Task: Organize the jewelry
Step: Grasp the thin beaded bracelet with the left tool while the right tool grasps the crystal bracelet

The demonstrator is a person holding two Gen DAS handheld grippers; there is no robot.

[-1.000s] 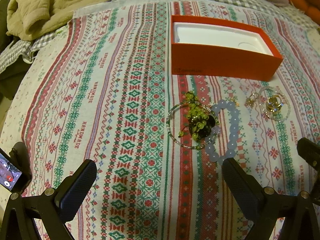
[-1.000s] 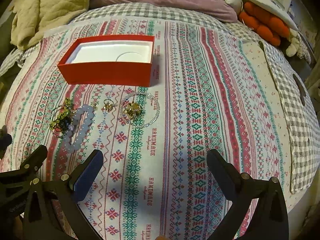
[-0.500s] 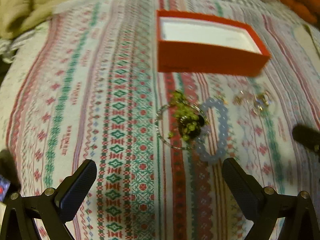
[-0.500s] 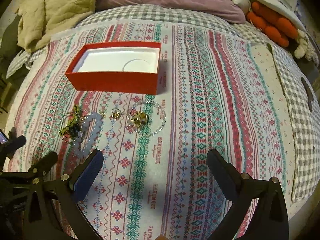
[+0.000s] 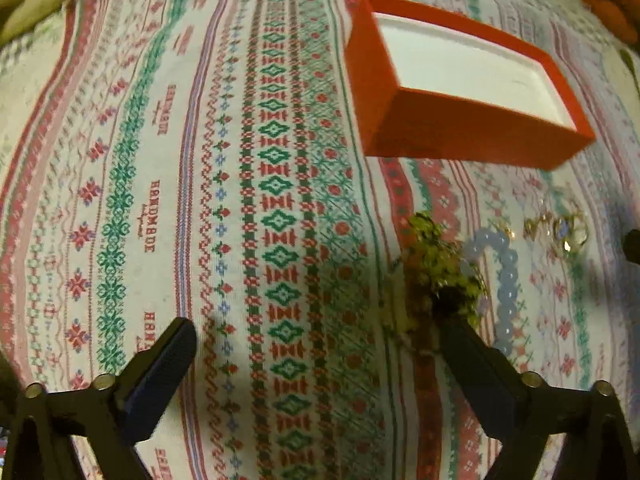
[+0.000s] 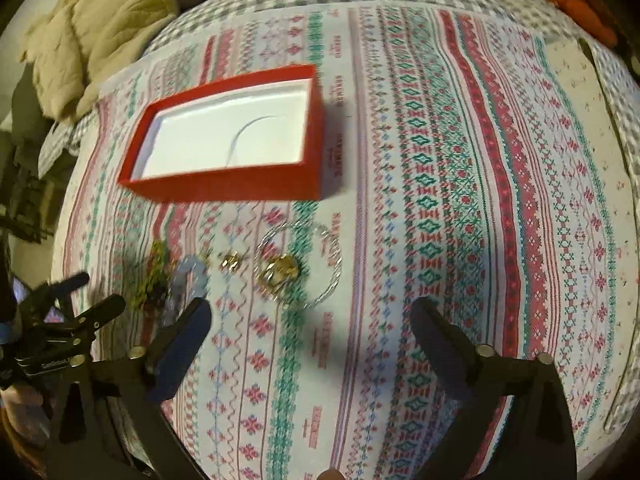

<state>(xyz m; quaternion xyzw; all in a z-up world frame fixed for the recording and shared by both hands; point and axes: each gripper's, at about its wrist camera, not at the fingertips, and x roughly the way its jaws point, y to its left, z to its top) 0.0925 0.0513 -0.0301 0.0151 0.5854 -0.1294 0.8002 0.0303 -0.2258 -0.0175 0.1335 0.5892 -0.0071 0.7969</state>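
Note:
An open red box [image 5: 460, 120] [image 6: 224, 152] with a white lining stands on the patterned bedspread. In front of it lie a green beaded piece [image 5: 440, 272] [image 6: 154, 276], a pale blue bead bracelet [image 5: 504, 280] [image 6: 192, 280], small gold earrings [image 5: 536, 228] [image 6: 231, 261] and a gold piece [image 6: 280, 272] inside a clear bead ring [image 6: 328, 280]. My left gripper [image 5: 316, 344] hovers wide, its jaws closing, nothing between them; its right finger sits just before the green piece. My right gripper [image 6: 310, 320] is also wide and closing, just short of the clear ring, empty.
The striped "handmade" bedspread [image 5: 160, 200] covers the bed. A beige quilted blanket [image 6: 100, 20] is bunched at the back left, a mauve pillow and an orange plush [image 6: 572, 4] at the back. The left gripper's frame [image 6: 72, 320] shows at the right view's left edge.
Both grippers have moved forward toward the jewelry and tipped further down; box and jewelry now look larger and nearer. The jaws have narrowed slightly. The jewelry has not moved.

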